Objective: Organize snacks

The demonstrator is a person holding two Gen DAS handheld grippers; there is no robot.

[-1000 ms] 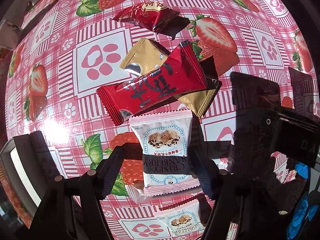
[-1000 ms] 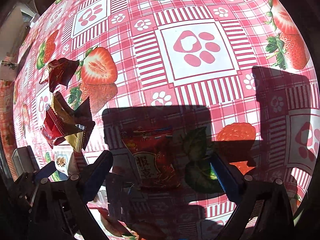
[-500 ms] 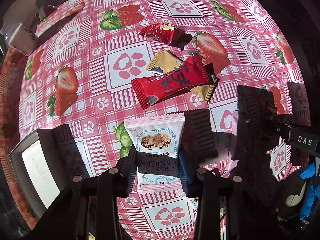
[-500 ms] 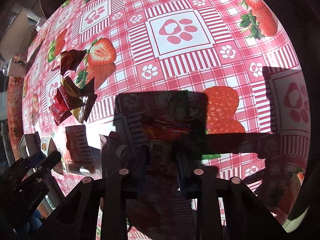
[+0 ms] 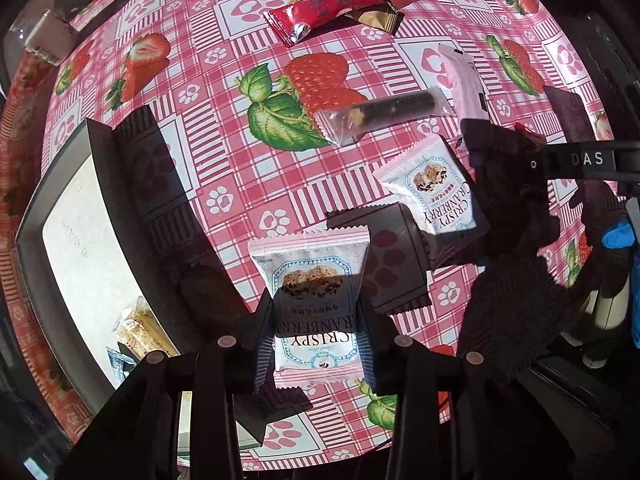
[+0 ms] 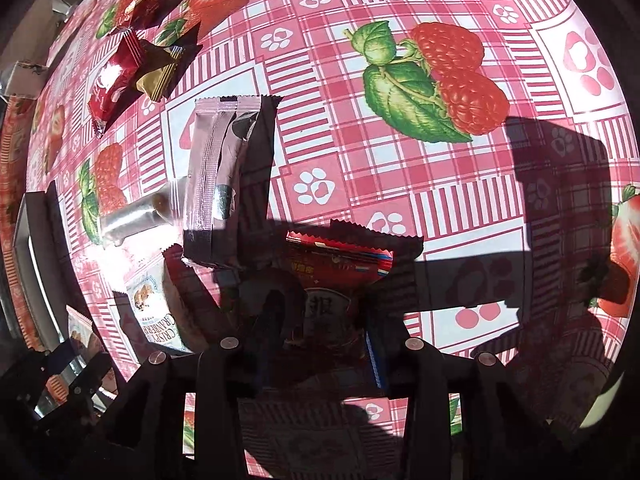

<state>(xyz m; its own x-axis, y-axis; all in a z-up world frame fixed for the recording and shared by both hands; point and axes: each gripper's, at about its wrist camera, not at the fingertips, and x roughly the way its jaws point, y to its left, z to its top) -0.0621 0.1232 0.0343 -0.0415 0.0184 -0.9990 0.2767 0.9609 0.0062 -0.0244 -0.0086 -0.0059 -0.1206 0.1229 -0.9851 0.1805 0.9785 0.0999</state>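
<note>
snacks in crinkly sealed wrappers are being handled here, and the pink-and-white "crispy cranberry" pillow pack [image 5: 316, 300] is gripped across its lower half by the left gripper [image 5: 316, 344], lifted clear above the pink strawberry-print tabletop [image 5: 224, 128]. it is judged to be light, soft-sided and slippery, with a brittle biscuit inside, so a gentle pinch across the flat middle is favoured over the crimped ends. its face is pale blue-framed, with a picture of a nutty cluster and dark lettering.

the red foil sachet with chinese lettering [image 6: 336, 276] is clamped between the fingers of the right gripper [image 6: 320, 340], held above the cloth in deep shadow; it is judged equally light and crushable.

lying loose on the tabletop are seen a second cranberry pack [image 5: 436, 188], a clear sleeve with a dark wafer stick [image 5: 384, 114], a long pink-silver sachet [image 6: 224, 176], a glossy red candy-bar wrapper [image 5: 324, 8] resting on a gold foil packet [image 5: 380, 18], and a small dark-red packet [image 6: 146, 10] farther off.

at the left edge a white-lined grey tray [image 5: 80, 248] is waiting, with a golden crisp bar [image 5: 140, 332] already inside; it is judged to be the destination.
</note>
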